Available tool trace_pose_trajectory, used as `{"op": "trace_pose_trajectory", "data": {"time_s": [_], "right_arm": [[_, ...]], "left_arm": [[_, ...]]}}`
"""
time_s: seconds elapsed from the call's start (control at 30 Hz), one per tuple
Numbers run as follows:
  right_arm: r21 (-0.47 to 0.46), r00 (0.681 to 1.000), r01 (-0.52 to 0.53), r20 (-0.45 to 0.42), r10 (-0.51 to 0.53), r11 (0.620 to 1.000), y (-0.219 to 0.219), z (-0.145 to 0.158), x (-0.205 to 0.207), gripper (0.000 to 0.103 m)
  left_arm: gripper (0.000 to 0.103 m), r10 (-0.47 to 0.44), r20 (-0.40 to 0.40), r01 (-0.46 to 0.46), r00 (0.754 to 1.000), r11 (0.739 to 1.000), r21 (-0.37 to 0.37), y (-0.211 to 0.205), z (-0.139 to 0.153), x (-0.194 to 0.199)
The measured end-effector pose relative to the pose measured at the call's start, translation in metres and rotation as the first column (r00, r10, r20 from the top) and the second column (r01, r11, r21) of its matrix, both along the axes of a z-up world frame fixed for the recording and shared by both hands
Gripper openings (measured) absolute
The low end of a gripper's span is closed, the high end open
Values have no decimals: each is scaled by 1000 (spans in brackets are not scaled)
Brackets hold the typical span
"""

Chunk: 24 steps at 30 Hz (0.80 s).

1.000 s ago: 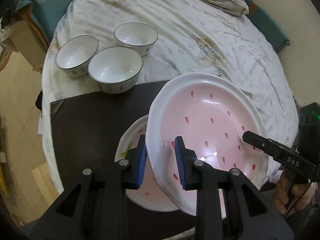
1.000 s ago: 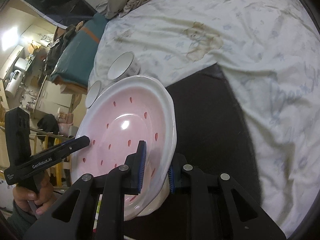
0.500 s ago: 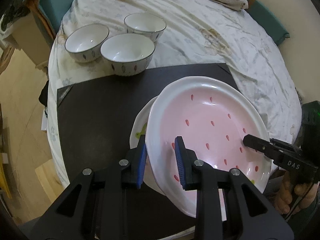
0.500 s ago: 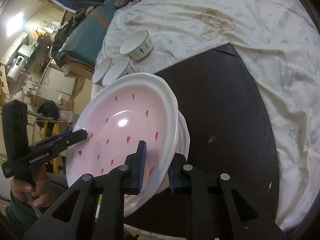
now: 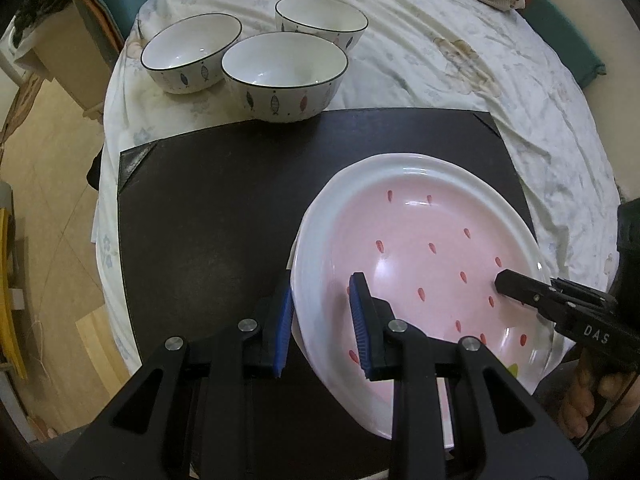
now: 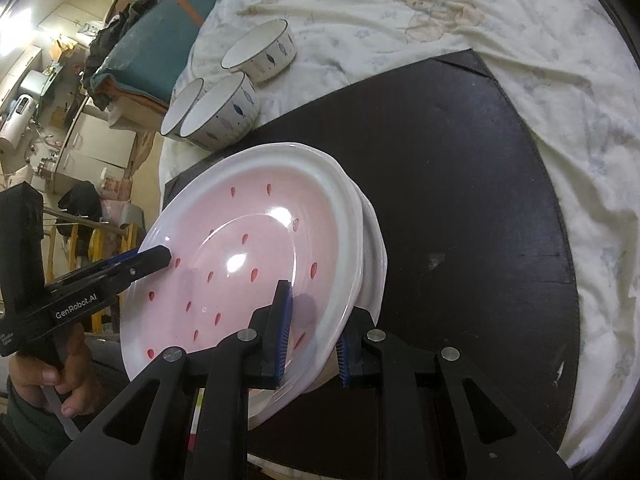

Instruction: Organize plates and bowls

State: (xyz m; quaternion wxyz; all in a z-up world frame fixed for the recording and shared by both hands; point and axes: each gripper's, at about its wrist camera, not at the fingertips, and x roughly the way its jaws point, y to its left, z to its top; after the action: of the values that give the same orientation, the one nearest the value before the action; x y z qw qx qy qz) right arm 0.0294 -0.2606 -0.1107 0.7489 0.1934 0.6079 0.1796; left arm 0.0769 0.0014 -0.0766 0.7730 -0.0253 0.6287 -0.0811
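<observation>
Pink plate point(image 5: 420, 248) with red flecks, on a black mat point(image 5: 208, 216).

Bed point(image 5: 460, 80) under a pale sheet printed with bears. Dark flat mat point(image 5: 208, 216) spread on the sheet. Three white bowls point(image 5: 284, 72) with fish motifs clustered on the sheet just beyond the mat's far edge. Stacked plates point(image 6: 372, 240) on the mat.

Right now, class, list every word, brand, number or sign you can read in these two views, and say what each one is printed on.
"DAS": on the right gripper, seen in the left wrist view.
"GenRobot.AI": on the left gripper, seen in the right wrist view.
Small white print near that gripper's handle end: too small to read.
The plate and bowls carry only painted patterns, no text.
</observation>
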Motion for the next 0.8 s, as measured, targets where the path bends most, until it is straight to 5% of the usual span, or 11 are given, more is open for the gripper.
{"op": "trace_pose_trajectory", "data": {"time_s": [0.47, 0.8], "right_arm": [[7, 995, 2, -101, -2, 1000, 2, -27, 11, 23], [-7, 992, -44, -117, 43, 999, 14, -31, 8, 24]], "left_arm": [[23, 8, -59, -5, 998, 998, 55, 0, -23, 1], [23, -33, -22, 36, 999, 986, 162, -7, -23, -2]]}}
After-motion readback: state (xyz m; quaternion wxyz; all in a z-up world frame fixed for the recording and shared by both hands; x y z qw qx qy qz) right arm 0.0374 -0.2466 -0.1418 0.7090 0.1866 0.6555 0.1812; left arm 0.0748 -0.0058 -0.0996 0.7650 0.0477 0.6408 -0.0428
